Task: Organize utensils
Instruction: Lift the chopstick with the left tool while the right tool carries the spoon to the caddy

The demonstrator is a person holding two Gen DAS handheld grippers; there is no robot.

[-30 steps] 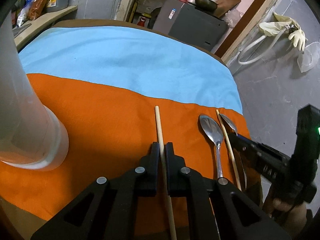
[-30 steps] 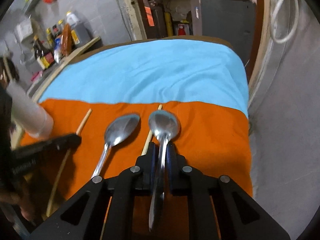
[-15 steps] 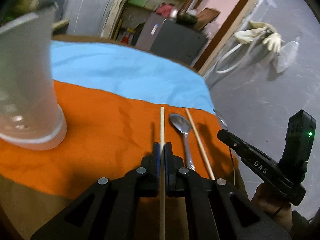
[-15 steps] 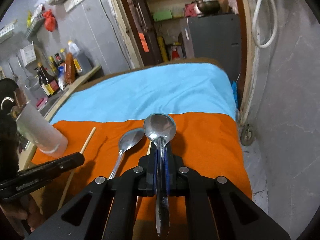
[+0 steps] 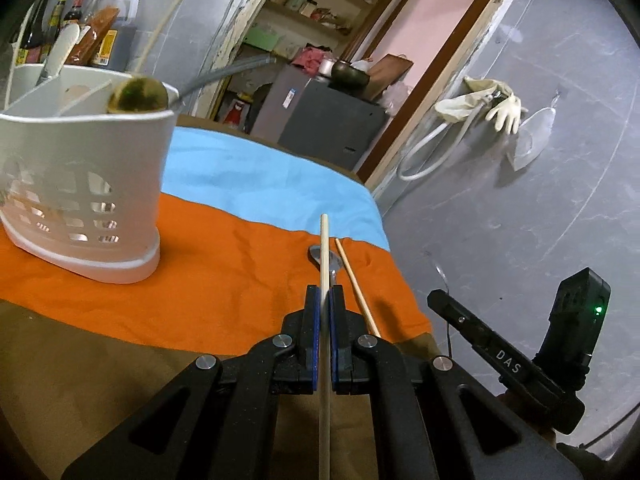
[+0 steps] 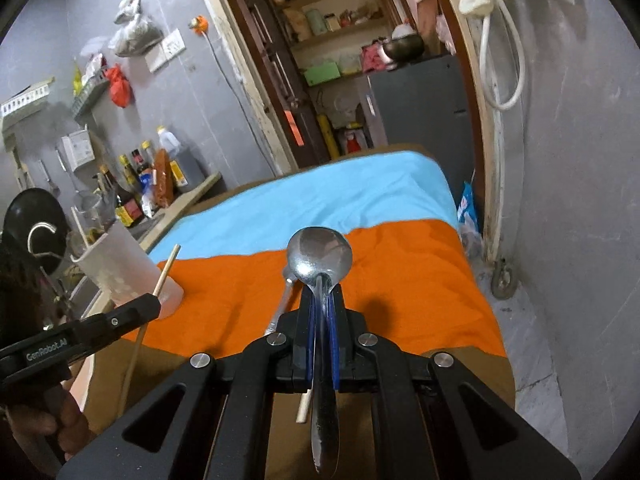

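Note:
My left gripper [image 5: 325,298] is shut on a wooden chopstick [image 5: 324,256] and holds it above the orange cloth [image 5: 224,280]. My right gripper [image 6: 320,294] is shut on a steel spoon [image 6: 319,254], lifted off the cloth. A second chopstick [image 5: 356,286] and a second spoon [image 5: 335,265] lie on the orange cloth at its right end. The white perforated utensil holder [image 5: 80,184] stands at the left on the cloth with several utensils in it; it also shows in the right wrist view [image 6: 120,272]. The left gripper with its chopstick [image 6: 164,270] shows at the left of the right wrist view.
The table carries a blue cloth [image 5: 260,176] behind the orange one and a brown cover [image 5: 100,360] at the front. Bottles [image 6: 136,184] stand on a shelf at the left. A grey cabinet [image 5: 320,120] stands behind. The table's right edge drops to the grey floor [image 5: 500,220].
Both grippers have lifted and drawn back from the cloth, the left with the chopstick, the right with the spoon. The utensil holder now shows in full at the left.

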